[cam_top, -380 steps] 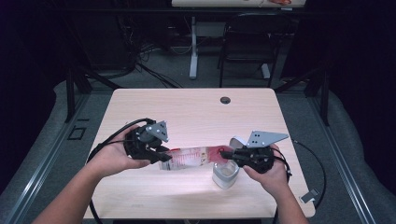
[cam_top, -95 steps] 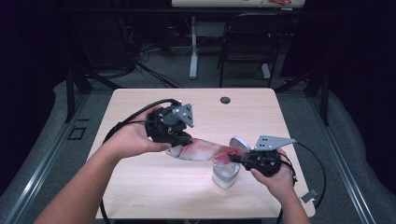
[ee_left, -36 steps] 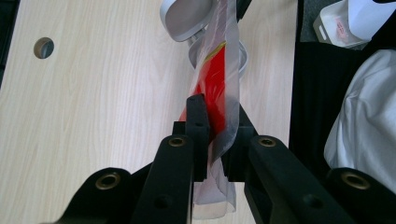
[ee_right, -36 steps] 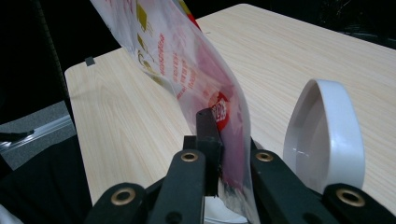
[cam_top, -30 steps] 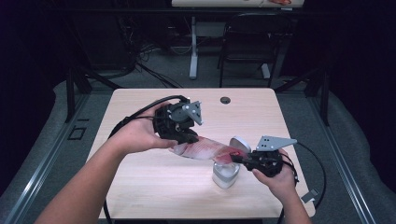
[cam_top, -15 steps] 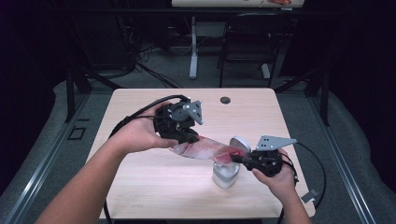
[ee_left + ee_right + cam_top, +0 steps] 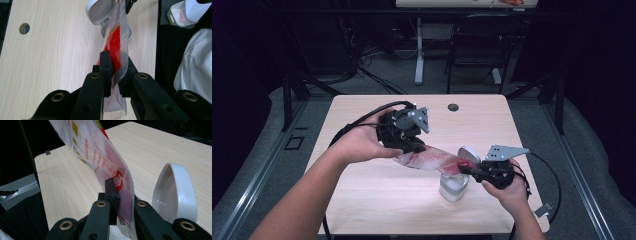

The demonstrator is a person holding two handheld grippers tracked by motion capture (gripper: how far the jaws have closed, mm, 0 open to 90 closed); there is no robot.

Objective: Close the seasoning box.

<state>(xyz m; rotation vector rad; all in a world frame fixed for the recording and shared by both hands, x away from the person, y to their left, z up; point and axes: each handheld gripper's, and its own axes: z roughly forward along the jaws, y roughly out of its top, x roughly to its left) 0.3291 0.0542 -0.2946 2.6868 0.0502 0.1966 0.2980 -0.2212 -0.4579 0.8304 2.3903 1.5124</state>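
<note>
Tipping a red snack bag [image 7: 434, 160] toward the open white container [image 7: 454, 186].
Both my claws, left gripper [image 7: 115, 68] and right gripper [image 7: 122, 192], clamp its ends; I keep the mouth low at four o'clock.

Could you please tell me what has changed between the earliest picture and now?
The left gripper has risen and moved farther up the table, lifting its end of the red-and-clear plastic pouch, which now slopes down toward the right gripper over the white lidded container. Both grippers remain shut on the pouch ends; the right gripper and the container have barely moved.
</note>
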